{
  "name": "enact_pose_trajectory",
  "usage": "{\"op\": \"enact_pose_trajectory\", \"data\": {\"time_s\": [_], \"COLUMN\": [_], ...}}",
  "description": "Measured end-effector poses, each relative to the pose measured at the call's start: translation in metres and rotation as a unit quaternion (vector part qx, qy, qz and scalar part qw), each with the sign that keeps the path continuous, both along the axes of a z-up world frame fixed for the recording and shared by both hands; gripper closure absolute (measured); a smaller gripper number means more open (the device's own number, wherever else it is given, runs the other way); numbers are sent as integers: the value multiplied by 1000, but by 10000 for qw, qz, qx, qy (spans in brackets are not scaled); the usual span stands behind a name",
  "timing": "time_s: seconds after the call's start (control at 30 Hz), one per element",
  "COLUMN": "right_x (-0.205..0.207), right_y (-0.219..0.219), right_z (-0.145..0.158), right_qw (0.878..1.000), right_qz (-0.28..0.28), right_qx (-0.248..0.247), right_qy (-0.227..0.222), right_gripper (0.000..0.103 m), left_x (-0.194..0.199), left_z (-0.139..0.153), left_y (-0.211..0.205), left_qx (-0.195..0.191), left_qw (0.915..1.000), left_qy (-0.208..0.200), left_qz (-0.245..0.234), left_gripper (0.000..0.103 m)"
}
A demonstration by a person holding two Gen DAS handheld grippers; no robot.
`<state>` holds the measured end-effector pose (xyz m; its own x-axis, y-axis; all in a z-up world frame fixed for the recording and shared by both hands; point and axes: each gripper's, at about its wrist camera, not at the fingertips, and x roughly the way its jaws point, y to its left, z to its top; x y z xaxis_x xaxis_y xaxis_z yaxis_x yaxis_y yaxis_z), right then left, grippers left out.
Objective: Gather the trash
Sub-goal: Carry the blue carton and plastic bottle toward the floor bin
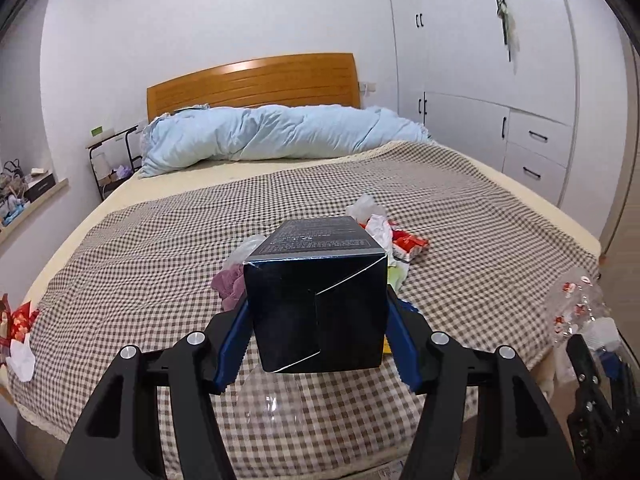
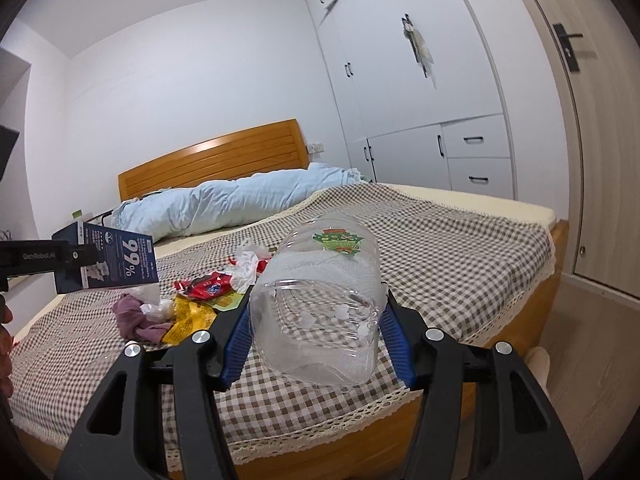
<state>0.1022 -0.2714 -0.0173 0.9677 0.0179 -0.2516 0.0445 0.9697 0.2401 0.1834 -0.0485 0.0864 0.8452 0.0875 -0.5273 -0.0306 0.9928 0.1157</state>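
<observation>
A dark box [image 1: 316, 300] hides much of the trash pile [image 1: 394, 240] behind it; its small print is unreadable; a clear plastic bag [image 1: 580, 312] runs off the right edge; clutter on the window ledge [image 1: 24, 192] is too small to identify.

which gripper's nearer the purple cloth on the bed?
Left, probably. The left gripper, holding the dark box, hangs just above and beside the purple cloth. The right gripper, holding the clear container, sits further right.
</observation>
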Motion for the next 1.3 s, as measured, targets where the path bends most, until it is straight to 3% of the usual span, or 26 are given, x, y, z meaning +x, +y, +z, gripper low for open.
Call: {"op": "enact_pose_trajectory", "data": {"time_s": [0.37,0.83,1.3], "right_x": [-35,-88,-116], "right_y": [7,13,21], "right_z": [14,17,2], "right_qw": [9989,9960,9917], "right_qz": [355,689,1044], "right_qx": [-284,-565,-644], "right_qy": [-82,-7,395], "right_gripper": [47,47,47], "left_x": [-70,-152,-194], "left_z": [-1,2,-32], "left_y": [14,24,39], "left_qx": [-393,-556,-763], "left_qw": [9987,9952,9948], "left_qy": [-208,-599,-339], "left_qz": [-264,-538,-577], "left_gripper": [44,44,44]}}
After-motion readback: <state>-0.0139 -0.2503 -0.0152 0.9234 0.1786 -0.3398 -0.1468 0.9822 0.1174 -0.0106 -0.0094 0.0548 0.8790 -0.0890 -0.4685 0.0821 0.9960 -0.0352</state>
